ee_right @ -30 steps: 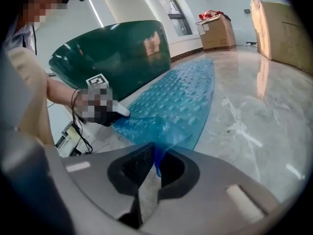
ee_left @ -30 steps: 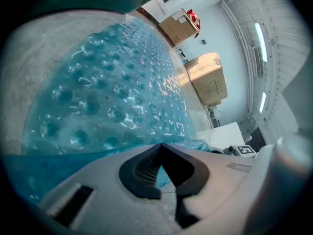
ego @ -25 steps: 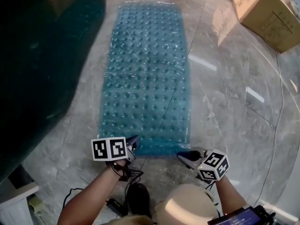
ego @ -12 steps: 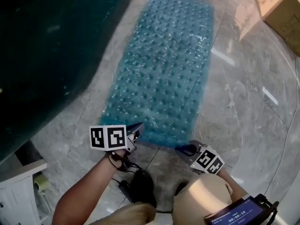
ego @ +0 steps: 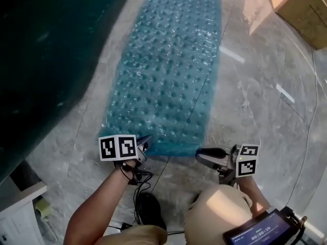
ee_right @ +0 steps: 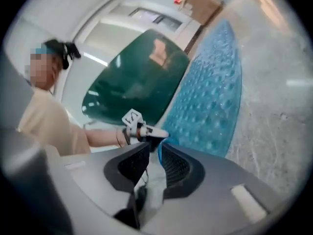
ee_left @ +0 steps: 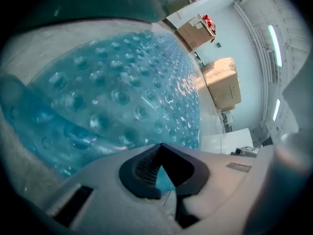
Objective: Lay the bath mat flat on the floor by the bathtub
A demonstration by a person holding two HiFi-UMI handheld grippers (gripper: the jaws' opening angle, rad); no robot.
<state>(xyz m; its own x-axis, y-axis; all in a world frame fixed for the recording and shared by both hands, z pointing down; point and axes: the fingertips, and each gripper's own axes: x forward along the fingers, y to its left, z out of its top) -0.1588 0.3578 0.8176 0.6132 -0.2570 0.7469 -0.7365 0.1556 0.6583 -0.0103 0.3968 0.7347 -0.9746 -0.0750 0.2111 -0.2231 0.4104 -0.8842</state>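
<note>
Bath mat (ego: 168, 70), blue, see-through and covered in small bumps, lies spread lengthwise on the grey marble floor (ego: 255, 101), its long left edge running close beside the dark green bathtub (ego: 46, 50) that fills the left of the head view. Most of the mat rests flat; in the left gripper view the part nearest the jaws rises in a soft fold off the floor. At the mat's near left corner the left hand-held gripper (ego: 144, 142) points down at a slant with its jaws pinched together on the mat's edge, and blue shows in the small gap behind the closed tips. Its marker cube (ego: 117, 148) sits just above the person's forearm (ego: 97, 208), with a black cable (ego: 138, 185) trailing below the wrist. Just beside the mat's near right corner, the right hand-held gripper (ego: 200, 154) lies nearly level and points across toward the left one. Its jaws have just been opening and stand slightly apart, pressing on nothing; the mat's near edge shows just past their tips, and its own view looks through the gap to the left gripper and the tub beyond. A cardboard box (ego: 301, 6) stands on the floor at the far right, well apart from the mat.
</note>
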